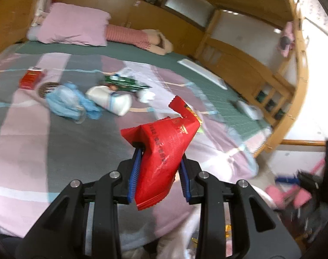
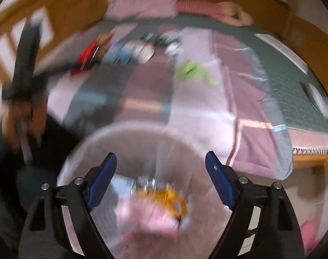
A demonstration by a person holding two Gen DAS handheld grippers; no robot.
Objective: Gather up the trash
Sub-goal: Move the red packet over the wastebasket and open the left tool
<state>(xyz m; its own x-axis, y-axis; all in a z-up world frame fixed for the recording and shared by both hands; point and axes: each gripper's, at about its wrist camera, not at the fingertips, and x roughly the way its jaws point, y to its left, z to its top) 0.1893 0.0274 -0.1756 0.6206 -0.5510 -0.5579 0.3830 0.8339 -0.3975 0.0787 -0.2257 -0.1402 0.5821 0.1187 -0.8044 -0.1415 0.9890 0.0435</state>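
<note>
My left gripper (image 1: 159, 161) is shut on a red foil wrapper (image 1: 164, 151) and holds it above the front of the bed. More trash lies on the bedspread: a red box (image 1: 31, 78), a crumpled blue plastic bag (image 1: 71, 101), a white packet (image 1: 110, 99) and a green wrapper (image 1: 125, 84). My right gripper (image 2: 160, 168) is open and empty over a translucent trash bag (image 2: 142, 194) that holds a yellow wrapper (image 2: 166, 196). A green wrapper (image 2: 192, 69) lies on the bed in the blurred right wrist view.
Pink pillows (image 1: 75, 24) and a wooden headboard (image 1: 185, 28) are at the bed's far end. A white remote-like device (image 1: 249, 109) lies near the right edge. The wooden bed rail (image 1: 278, 90) runs along the right. Pink and blue clutter (image 1: 293, 192) is on the floor.
</note>
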